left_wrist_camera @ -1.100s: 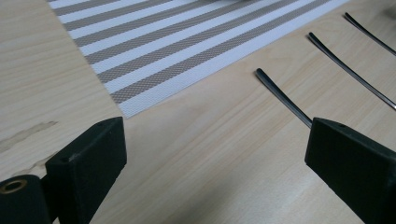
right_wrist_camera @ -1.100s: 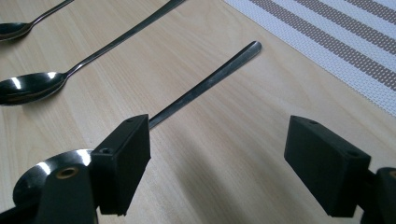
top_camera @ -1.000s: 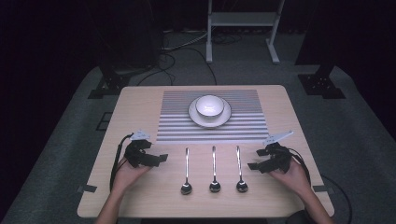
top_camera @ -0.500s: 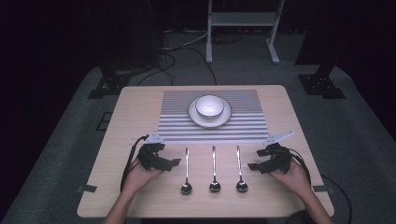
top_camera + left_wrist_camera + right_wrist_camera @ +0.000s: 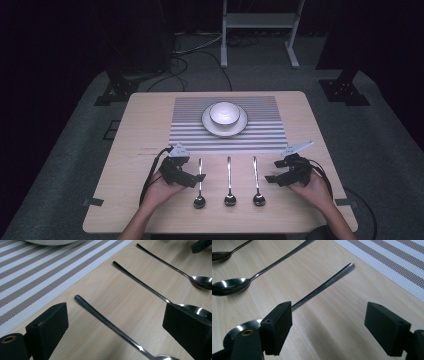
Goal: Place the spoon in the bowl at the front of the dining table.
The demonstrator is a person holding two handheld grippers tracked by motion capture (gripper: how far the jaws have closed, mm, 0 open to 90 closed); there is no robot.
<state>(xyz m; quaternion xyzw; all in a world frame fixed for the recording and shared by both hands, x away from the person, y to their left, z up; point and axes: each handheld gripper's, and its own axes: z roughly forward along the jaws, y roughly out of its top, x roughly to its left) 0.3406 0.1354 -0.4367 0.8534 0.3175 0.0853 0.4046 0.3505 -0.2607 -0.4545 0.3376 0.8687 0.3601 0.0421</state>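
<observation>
Three metal spoons lie side by side on the wooden table (image 5: pixel 140 130), bowls toward me: left spoon (image 5: pixel 199 185), middle spoon (image 5: pixel 229 182), right spoon (image 5: pixel 256 181). My left gripper (image 5: pixel 196 176) is open and low over the left spoon's handle. In the left gripper view that left spoon (image 5: pixel 107 323) runs between the open jaws of the left gripper (image 5: pixel 116 317). My right gripper (image 5: pixel 272 171) is open just right of the right spoon. In the right gripper view the right spoon (image 5: pixel 324 285) passes under one jaw of the right gripper (image 5: pixel 332 325).
A white bowl (image 5: pixel 224 113) sits on a white plate (image 5: pixel 208 125) on a striped placemat (image 5: pixel 265 135) behind the spoons. The middle spoon (image 5: pixel 140 281) and right spoon (image 5: pixel 162 261) lie beyond the left one. Bare wood lies at the table's left and right sides.
My left gripper has moved to the right, from the table's left part up to the left spoon's handle. The right gripper and the spoons have stayed put.
</observation>
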